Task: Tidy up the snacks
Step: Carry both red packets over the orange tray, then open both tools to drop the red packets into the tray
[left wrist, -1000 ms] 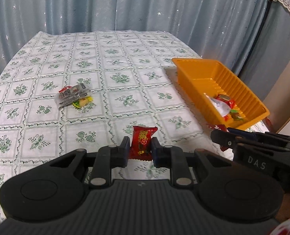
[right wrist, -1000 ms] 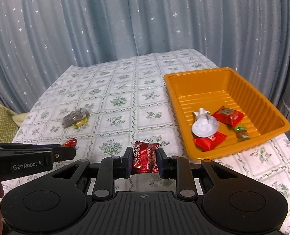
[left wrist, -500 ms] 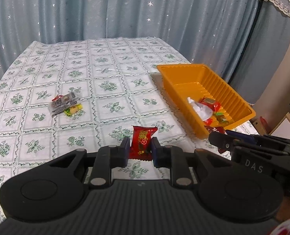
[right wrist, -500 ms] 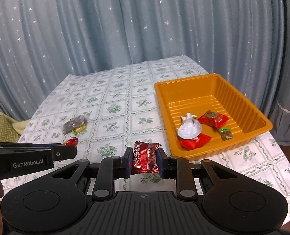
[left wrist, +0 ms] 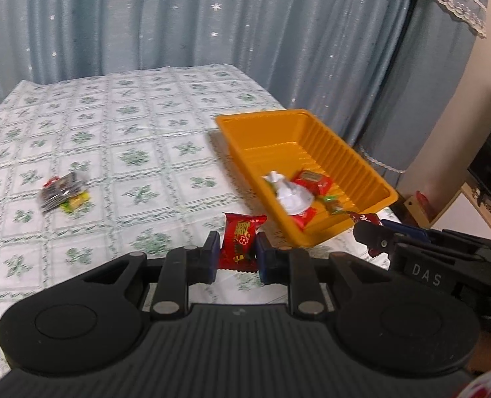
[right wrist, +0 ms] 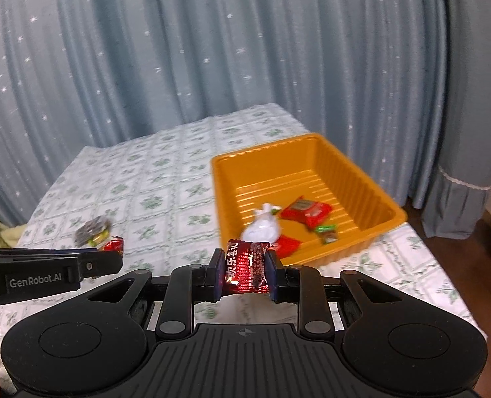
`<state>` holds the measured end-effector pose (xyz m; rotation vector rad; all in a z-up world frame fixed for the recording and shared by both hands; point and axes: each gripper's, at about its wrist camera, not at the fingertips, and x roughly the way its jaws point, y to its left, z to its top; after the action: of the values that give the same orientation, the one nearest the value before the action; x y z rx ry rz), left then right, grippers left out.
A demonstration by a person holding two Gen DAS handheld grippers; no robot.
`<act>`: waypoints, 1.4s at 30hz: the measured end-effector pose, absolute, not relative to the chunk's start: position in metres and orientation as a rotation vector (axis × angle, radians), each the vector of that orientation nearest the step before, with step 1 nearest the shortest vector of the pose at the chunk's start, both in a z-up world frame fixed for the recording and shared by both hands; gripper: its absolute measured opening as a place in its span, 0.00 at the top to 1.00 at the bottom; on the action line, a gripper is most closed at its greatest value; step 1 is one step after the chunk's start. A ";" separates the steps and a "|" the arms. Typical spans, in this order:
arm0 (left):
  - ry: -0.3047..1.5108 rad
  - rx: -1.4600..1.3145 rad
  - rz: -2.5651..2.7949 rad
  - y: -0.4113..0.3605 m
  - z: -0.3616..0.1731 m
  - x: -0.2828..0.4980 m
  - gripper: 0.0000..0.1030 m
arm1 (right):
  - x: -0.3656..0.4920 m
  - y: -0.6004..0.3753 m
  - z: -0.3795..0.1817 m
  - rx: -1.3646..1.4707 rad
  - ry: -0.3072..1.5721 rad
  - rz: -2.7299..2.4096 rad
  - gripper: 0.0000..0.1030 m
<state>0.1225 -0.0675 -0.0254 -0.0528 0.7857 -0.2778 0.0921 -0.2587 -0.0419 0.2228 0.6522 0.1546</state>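
**Ana:** Both grippers are lifting away from the cloth compared with a second ago, each carrying its packet, and the tray (left wrist: 361, 162) is sliding lower and closer in both views.

**Ben:** Right, and the left gripper (left wrist: 235, 252) is pinching a bright red packet (left wrist: 240, 240) between its blue pads, upright, with the top edge poking out above the fingertips.

**Ana:** Over on the other side, the right gripper (right wrist: 243, 272) is clamping a dark red packet (right wrist: 247, 267), glossy and crinkled, pads pressing on both sides.

**Ben:** From the right wrist, the tray is sitting at one o'clock of that packet, just beyond it. From the left wrist it is lying at two o'clock.

**Ana:** Inside the tray I am seeing a white pouch (right wrist: 262, 227), a red wrapper (right wrist: 306, 210) behind it, another red one (right wrist: 286, 245) at the near wall, and a small green-ended sweet (right wrist: 326, 233).

**Ben:** Out on the tablecloth (left wrist: 129, 126), a grey bag (left wrist: 59, 190) is lying at ten o'clock of the left gripper, well apart, with a yellow-green sweet (left wrist: 76, 202) touching its near edge.

**Ana:** Everything on the table is looking a little blurred.
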 end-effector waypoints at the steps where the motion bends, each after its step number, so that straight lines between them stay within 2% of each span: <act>1: 0.786 -0.053 -0.287 -0.072 -0.025 0.124 0.80 | 0.093 -0.263 -0.042 0.226 0.652 0.146 0.75; 18: 0.778 -0.035 -0.391 -0.134 -0.022 0.159 0.80 | 0.118 -0.308 -0.045 0.259 0.649 0.069 0.75; 42: 0.803 -0.044 -0.424 -0.168 -0.051 0.218 0.79 | 0.177 -0.349 -0.057 0.304 0.652 0.044 0.75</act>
<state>0.2180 -0.1680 -0.0512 -0.0443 0.8034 -0.4242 0.1773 -0.3493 -0.0574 0.3037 0.6521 0.0438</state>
